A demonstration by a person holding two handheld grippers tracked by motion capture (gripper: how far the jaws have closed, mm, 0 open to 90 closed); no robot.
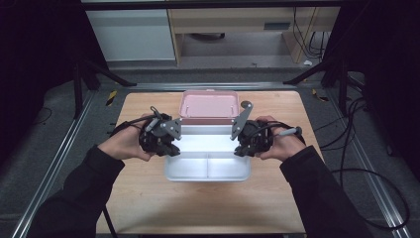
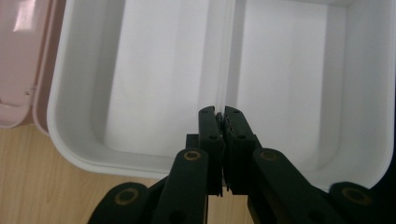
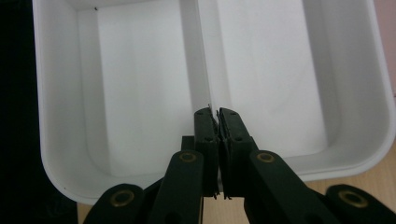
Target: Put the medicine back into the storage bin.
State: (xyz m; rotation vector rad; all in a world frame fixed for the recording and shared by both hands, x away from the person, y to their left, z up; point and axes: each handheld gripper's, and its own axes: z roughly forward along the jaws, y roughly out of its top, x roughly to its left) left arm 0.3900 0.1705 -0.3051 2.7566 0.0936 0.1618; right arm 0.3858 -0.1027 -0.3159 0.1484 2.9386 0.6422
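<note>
- The left gripper [image 1: 167, 147] is held over the left side of the white box [image 1: 208, 174], jaws closed on nothing.
- The right gripper [image 1: 241, 148] is held over its right side, likewise closed and empty.
- The pink lid [image 1: 208, 106] is seen at the far edge.

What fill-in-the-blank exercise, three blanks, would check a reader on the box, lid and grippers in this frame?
1. The white box is split by a divider into ____ compartments.
2. The lid behind the box is ____ in colour.
3. The left gripper and the right gripper both have their jaws ____, with nothing between them.

Missing words: two; pink; shut
</note>
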